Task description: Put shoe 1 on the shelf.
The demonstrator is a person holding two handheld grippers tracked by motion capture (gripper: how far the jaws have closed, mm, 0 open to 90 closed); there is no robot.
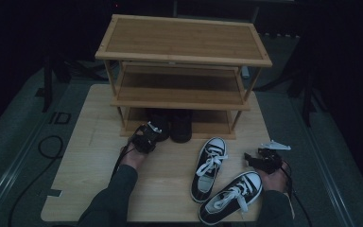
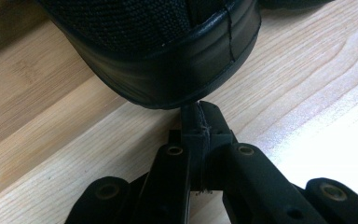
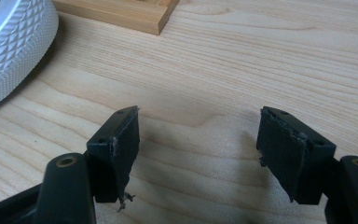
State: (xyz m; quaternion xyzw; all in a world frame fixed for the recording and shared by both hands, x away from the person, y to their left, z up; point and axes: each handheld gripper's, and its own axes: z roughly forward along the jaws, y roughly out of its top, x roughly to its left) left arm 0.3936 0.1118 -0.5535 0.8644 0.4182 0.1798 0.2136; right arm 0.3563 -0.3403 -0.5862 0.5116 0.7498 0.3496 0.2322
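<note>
Two black shoes stand side by side on the bottom shelf of a wooden shoe rack: the left black shoe and the right one. My left gripper is at the heel of the left shoe. In the left gripper view its jaws are shut with nothing between them, and the tips touch the rubber heel of the black shoe. Two black-and-white sneakers lie on the table. My right gripper rests to their right, open over bare wood.
The rack's two upper shelves are bare. In the right gripper view a white textured sneaker sole sits at the upper left and the rack's base lies ahead. The light wooden table has free room at its left.
</note>
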